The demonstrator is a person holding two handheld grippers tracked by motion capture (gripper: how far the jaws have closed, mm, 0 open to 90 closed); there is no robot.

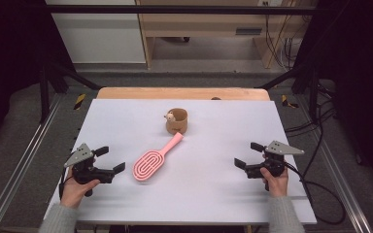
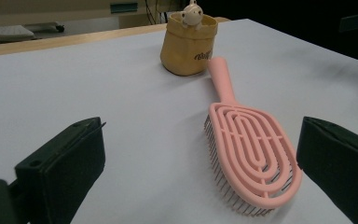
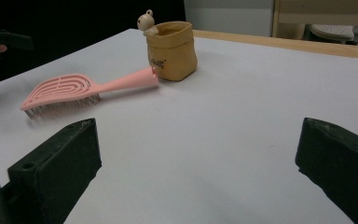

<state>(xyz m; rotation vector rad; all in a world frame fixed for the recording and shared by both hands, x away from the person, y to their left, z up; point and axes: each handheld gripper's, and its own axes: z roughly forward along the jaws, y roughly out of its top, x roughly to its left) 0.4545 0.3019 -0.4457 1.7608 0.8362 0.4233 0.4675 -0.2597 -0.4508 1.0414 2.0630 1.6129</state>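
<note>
So here's the setup: a pink hairbrush (image 1: 154, 160) lies bristles-down in the middle of the white bench (image 1: 213, 194), handle pointing away and to the right, its tip touching or just shy of a small tan pouch (image 1: 177, 121) with a little plush figure (image 1: 170, 116) peeking over the rim. The left tool (image 1: 110, 159) sits near the left edge, jaws spread wide and released, nothing between them, just left of the brush head. The right tool (image 1: 249, 155) is well apart on the right side, also wide open and empty.

My guess is the brush gets picked up and ends up in the pouch. The left tool is closest, so I'd go with that one. Grabbing the oval head across its width looks awkward since it's broad and the bristles are underneath. Better to slide along to the neck where the handle starts and pinch there from the sides. Keep the jaws low and level so they don't shove the brush into the pouch and tip it. The right tool could steady the pouch.
</note>
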